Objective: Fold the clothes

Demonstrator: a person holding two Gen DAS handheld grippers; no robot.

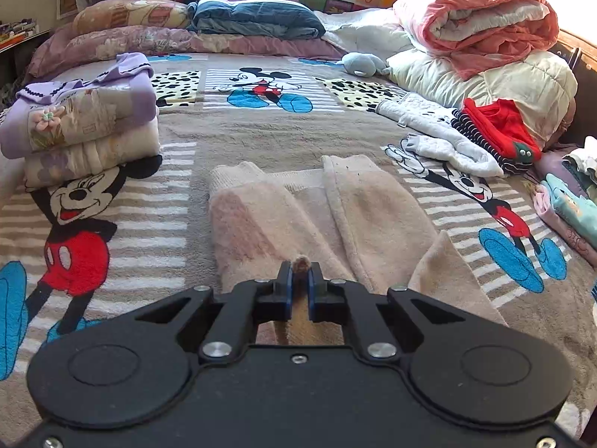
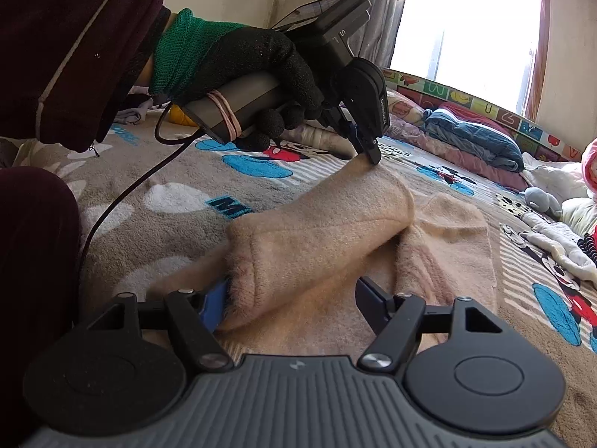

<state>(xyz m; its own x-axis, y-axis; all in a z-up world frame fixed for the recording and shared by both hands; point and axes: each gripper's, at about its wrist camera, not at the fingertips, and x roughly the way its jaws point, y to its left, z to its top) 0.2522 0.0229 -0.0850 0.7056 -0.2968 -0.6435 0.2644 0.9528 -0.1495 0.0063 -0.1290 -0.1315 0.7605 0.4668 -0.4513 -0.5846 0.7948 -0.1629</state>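
A beige fleece garment (image 1: 354, 216) lies partly folded on the Mickey Mouse bedspread (image 1: 261, 130). My left gripper (image 1: 300, 272) is shut on a pinch of its near edge, and a tuft of fabric sticks up between the blue pads. In the right wrist view a gloved hand (image 2: 253, 63) holds that left gripper (image 2: 371, 155), which lifts the garment's (image 2: 317, 231) far corner. My right gripper (image 2: 291, 302) is open, its fingers spread wide on either side of a raised fold of the same garment.
A stack of folded clothes (image 1: 82, 123) sits at the left. Unfolded white, striped and red clothes (image 1: 485, 138) lie at the right, with more folded pieces (image 1: 571, 205) at the edge. Quilts (image 1: 485, 37), pillows (image 1: 149, 37) and a plush toy (image 1: 362, 63) line the far side.
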